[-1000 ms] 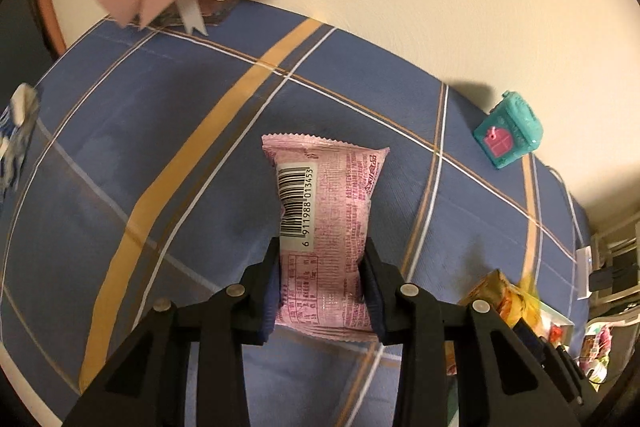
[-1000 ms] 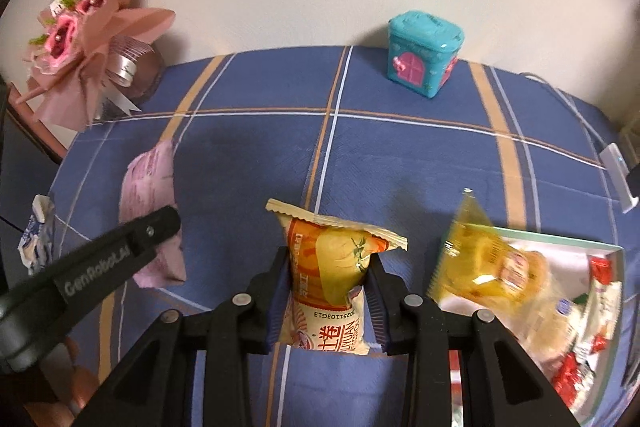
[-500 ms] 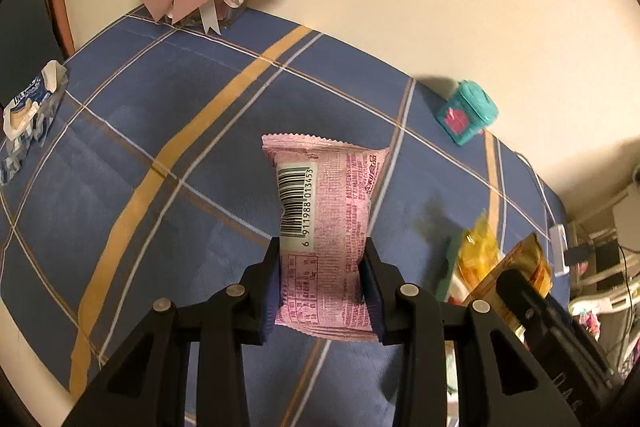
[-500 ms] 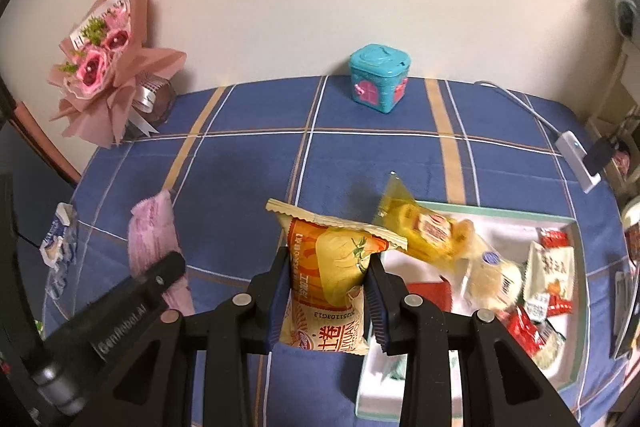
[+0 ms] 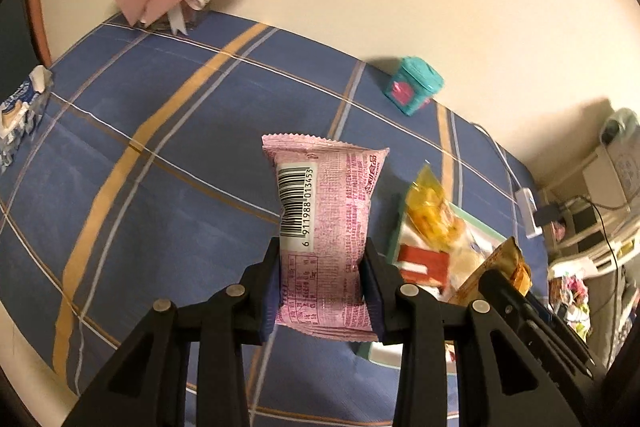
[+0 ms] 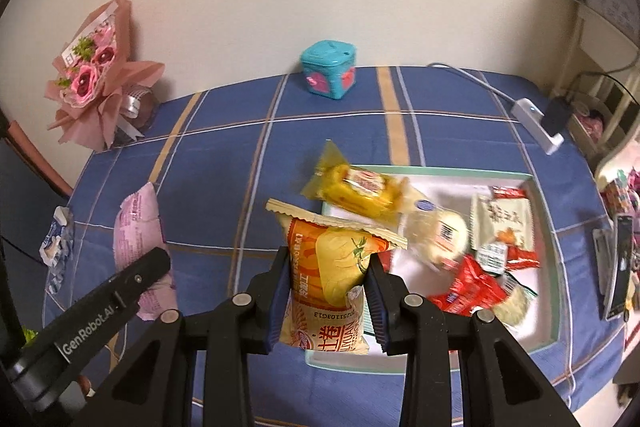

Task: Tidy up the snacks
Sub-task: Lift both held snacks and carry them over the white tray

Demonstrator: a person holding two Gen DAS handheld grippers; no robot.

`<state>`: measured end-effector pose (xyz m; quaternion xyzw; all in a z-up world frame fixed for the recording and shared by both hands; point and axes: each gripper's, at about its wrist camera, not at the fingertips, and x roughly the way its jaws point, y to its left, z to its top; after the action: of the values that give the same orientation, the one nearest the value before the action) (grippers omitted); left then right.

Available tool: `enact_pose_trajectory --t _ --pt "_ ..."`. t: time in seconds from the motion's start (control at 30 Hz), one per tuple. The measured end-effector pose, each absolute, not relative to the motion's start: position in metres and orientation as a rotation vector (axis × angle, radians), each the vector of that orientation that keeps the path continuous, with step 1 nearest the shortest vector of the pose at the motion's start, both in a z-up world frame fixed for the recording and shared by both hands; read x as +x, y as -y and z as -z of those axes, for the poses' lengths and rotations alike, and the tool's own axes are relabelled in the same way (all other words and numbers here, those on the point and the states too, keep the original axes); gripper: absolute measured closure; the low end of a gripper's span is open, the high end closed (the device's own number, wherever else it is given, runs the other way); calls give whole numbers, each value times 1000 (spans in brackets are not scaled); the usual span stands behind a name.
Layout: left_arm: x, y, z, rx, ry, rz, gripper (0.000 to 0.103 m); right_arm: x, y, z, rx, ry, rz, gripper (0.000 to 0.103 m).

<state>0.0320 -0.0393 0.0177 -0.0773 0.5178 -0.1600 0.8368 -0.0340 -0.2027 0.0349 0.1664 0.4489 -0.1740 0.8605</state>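
Observation:
My left gripper (image 5: 322, 259) is shut on a pink snack packet (image 5: 326, 219) with a barcode, held above the blue plaid tablecloth. The packet also shows in the right wrist view (image 6: 138, 227). My right gripper (image 6: 326, 275) is shut on an orange snack packet (image 6: 328, 267), held above the left end of a white tray with a green rim (image 6: 540, 195). The tray holds a yellow packet (image 6: 360, 191), a round white bun (image 6: 444, 235), red packets (image 6: 468, 287) and a pale green packet (image 6: 504, 219). In the left wrist view the tray (image 5: 488, 231) lies to the right.
A teal toy box (image 6: 328, 69) stands at the back by the wall. A pink flower bouquet (image 6: 96, 79) stands at the back left. A blue-white wrapper (image 6: 56, 239) lies at the left table edge. A white charger and cable (image 6: 536, 119) lie at the back right.
Both grippers have lifted and pulled back with their packets. The right gripper has swung right, bringing the whole tray into its view. The left gripper has turned right too.

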Motion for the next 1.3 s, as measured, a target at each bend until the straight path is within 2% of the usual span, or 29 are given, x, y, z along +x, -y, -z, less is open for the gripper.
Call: enact_pose_trajectory --t 0.77,1.3 --pt "-25 154 6 41 -1178 567 65 -110 321 -23 516 -940 621 65" --pt "-29 171 27 94 -1225 585 65 -109 338 1 561 -988 621 65"
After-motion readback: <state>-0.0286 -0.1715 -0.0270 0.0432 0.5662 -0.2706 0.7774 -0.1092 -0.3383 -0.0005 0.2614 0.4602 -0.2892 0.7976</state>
